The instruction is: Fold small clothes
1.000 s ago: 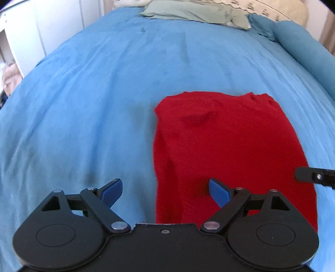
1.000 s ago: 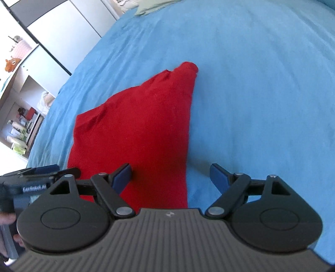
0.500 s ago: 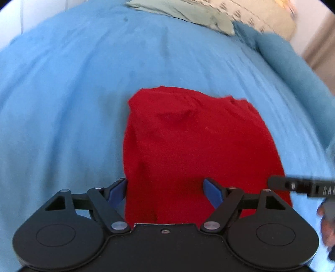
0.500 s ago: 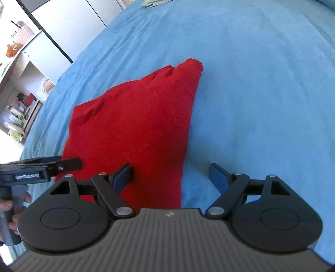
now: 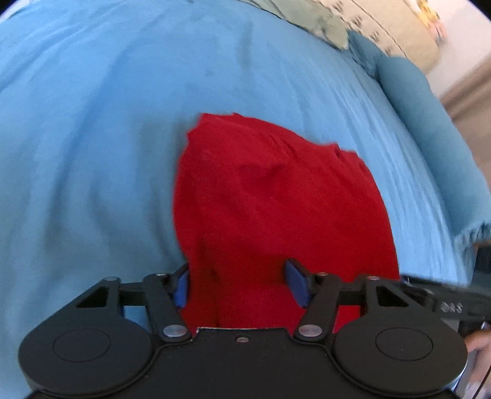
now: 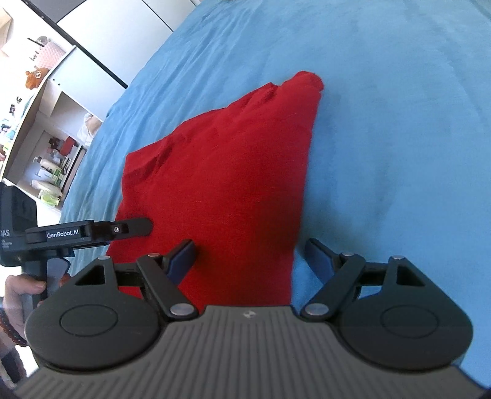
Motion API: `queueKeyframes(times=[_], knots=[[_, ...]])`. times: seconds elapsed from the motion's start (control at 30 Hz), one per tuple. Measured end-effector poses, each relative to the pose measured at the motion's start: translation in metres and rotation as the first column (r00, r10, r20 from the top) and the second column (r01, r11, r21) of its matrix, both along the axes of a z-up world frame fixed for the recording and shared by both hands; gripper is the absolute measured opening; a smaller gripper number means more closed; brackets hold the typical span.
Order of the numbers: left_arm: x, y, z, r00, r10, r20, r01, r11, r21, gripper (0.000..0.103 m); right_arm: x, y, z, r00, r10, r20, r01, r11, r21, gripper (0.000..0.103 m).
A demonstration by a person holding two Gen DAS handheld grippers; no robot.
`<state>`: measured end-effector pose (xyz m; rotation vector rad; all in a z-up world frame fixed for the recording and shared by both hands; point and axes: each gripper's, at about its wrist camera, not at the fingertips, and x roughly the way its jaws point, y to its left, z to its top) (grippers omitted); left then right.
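A red garment (image 5: 276, 214) lies folded flat on the blue bedspread (image 5: 92, 153). My left gripper (image 5: 238, 284) is low over its near left corner. Its jaws are closing, with the cloth's left edge at the left pad and red fabric spanning the gap; the pads do not pinch it. My right gripper (image 6: 250, 256) straddles the red garment (image 6: 221, 184) at its near right edge. Those jaws are closing too, still wide: the left pad is over the cloth, the right pad over the bedspread (image 6: 399, 138). One of the left gripper's fingers (image 6: 132, 228) shows from the side at the cloth's left edge.
Pillows (image 5: 383, 27) and a rolled blue blanket (image 5: 429, 129) lie at the far end of the bed. White shelves (image 6: 46, 129) with bottles and a plush toy stand beyond the bed's left side. A hand (image 6: 18, 285) grips the left gripper's handle.
My left gripper has come down and shifted over the garment's near left corner, and its jaws have narrowed a lot. The right jaws have narrowed a little, with the gripper staying in place.
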<state>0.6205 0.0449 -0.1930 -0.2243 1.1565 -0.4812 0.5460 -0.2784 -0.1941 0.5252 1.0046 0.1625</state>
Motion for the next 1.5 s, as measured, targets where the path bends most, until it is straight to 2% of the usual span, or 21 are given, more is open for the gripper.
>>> queueKeyframes(times=[0.07,0.13,0.2,0.3,0.47,0.57,0.67,0.83,0.97,1.07,1.17,1.27,1.37,1.47,1.5], knots=[[-0.002,-0.005,0.003,1.000,0.001,0.006,-0.001,1.000,0.016,0.046,0.005,0.007,-0.002,1.000,0.018,-0.004,-0.018,1.000,-0.013,0.067],[-0.003,-0.008,0.009,1.000,0.017,0.016,-0.017,0.999,0.029,0.032,0.007,0.016,0.002,1.000,0.027,0.004,-0.027,0.998,-0.062,0.051],[-0.008,-0.011,0.017,0.999,0.013,0.040,-0.015,0.999,0.052,0.028,0.005,0.023,0.009,0.999,0.030,0.025,-0.027,0.995,-0.097,0.046],[-0.019,-0.013,0.032,0.996,-0.015,0.089,0.009,0.997,0.077,0.027,-0.005,0.034,0.025,0.996,0.040,0.075,-0.028,0.987,-0.155,0.044],[-0.046,-0.019,0.067,0.989,-0.059,0.139,0.049,0.996,0.070,0.027,-0.029,0.040,0.061,0.986,0.042,0.159,-0.014,0.984,-0.175,0.043],[-0.077,-0.024,0.095,0.984,-0.068,0.165,0.061,0.997,0.052,0.027,-0.052,0.035,0.085,0.980,0.038,0.193,-0.005,0.986,-0.167,0.042],[-0.117,-0.033,0.115,0.982,-0.083,0.172,0.076,0.996,0.048,0.027,-0.090,0.025,0.112,0.977,0.012,0.213,0.021,0.989,-0.149,0.042],[-0.180,-0.059,0.123,0.982,-0.113,0.152,0.108,0.993,0.041,0.027,-0.166,0.011,0.138,0.981,-0.015,0.193,0.044,0.988,-0.148,0.042],[-0.225,-0.084,0.095,0.980,-0.134,0.144,0.127,0.990,0.061,0.027,-0.222,0.000,0.129,0.987,-0.026,0.156,0.048,0.989,-0.139,0.043],[-0.246,-0.099,0.063,0.979,-0.153,0.136,0.141,0.986,0.093,0.027,-0.254,-0.014,0.094,0.992,-0.033,0.118,0.046,0.992,-0.116,0.043],[-0.262,-0.110,0.039,0.976,-0.163,0.142,0.141,0.978,0.155,0.028,-0.275,-0.027,0.047,0.996,-0.017,0.086,0.024,0.996,-0.082,0.043],[-0.271,-0.116,0.038,0.962,-0.188,0.196,0.151,0.970,0.190,0.031,-0.289,-0.036,0.015,0.996,0.003,0.089,0.003,0.997,-0.073,0.046],[-0.274,-0.117,0.039,0.956,-0.196,0.220,0.138,0.958,0.253,0.051,-0.290,-0.043,0.007,0.994,-0.011,0.111,0.013,1.000,-0.019,0.052],[-0.280,-0.108,0.053,0.956,-0.153,0.252,0.057,0.935,0.349,0.076,-0.286,-0.037,0.014,0.994,-0.006,0.111,0.009,1.000,-0.028,0.075],[-0.282,-0.105,0.059,0.952,-0.144,0.269,0.035,0.927,0.374,0.085,-0.287,-0.036,0.022,0.994,-0.007,0.110,0.012,0.999,-0.041,0.087]])
